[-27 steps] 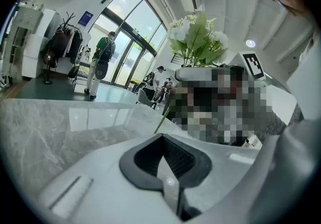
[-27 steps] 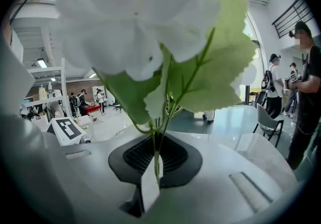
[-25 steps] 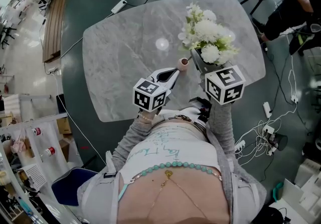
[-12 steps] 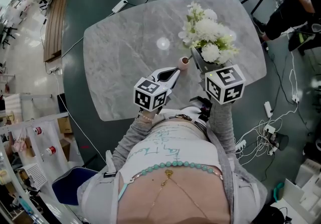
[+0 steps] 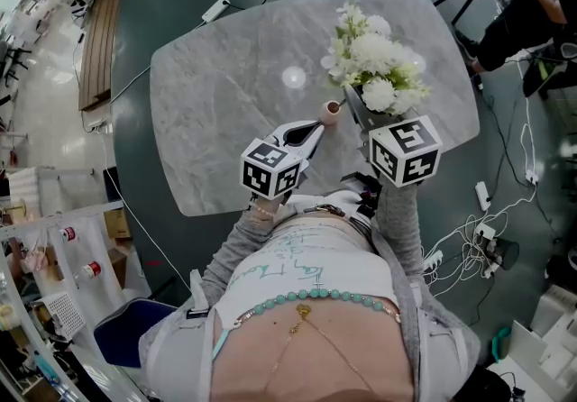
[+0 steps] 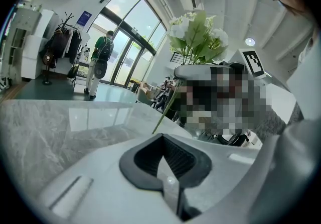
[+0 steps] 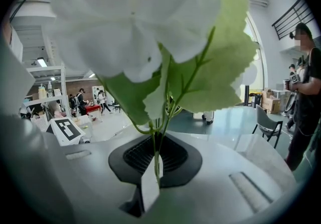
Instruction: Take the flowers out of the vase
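Nothing has moved: the right gripper (image 7: 154, 170) pinches the flowers (image 5: 371, 67) in its jaws by their upright stems, just right of the vase (image 5: 331, 112) on the desk (image 5: 225, 103), which the left gripper (image 5: 313, 132), jaws together and empty, nearly touches

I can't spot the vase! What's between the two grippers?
In the head view, the small pink vase stands between the left gripper and the right gripper, which grips white flowers.

One vase (image 5: 331, 112); one bouquet (image 5: 374, 67); two tongs (image 5: 315, 128) (image 5: 353, 101); one table (image 5: 225, 103)
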{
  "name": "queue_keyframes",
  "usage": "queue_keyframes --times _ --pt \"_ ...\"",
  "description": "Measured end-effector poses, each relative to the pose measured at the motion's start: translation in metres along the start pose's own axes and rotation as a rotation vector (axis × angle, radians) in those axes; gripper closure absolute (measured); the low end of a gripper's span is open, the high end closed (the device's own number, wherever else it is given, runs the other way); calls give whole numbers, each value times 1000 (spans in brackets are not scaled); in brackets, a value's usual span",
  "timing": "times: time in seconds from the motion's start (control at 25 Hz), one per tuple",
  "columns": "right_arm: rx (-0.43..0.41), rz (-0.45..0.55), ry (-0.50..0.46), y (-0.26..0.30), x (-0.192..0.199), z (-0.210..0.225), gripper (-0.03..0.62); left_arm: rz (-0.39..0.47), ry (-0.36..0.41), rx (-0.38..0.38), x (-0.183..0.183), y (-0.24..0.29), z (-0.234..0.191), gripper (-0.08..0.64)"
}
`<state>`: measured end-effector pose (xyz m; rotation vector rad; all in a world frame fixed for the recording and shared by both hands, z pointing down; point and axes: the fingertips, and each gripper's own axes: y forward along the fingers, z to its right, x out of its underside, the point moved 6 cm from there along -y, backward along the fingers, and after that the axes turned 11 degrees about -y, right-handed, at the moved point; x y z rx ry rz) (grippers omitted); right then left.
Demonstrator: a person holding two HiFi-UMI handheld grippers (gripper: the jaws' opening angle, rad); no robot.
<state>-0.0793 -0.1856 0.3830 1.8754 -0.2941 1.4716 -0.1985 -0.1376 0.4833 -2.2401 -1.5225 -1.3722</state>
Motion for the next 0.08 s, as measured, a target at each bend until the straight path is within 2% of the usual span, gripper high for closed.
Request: queue_keyframes --times 0.08 --pt "-1 -2 0 0 0 0 554 2 -2 -1 0 0 0 560"
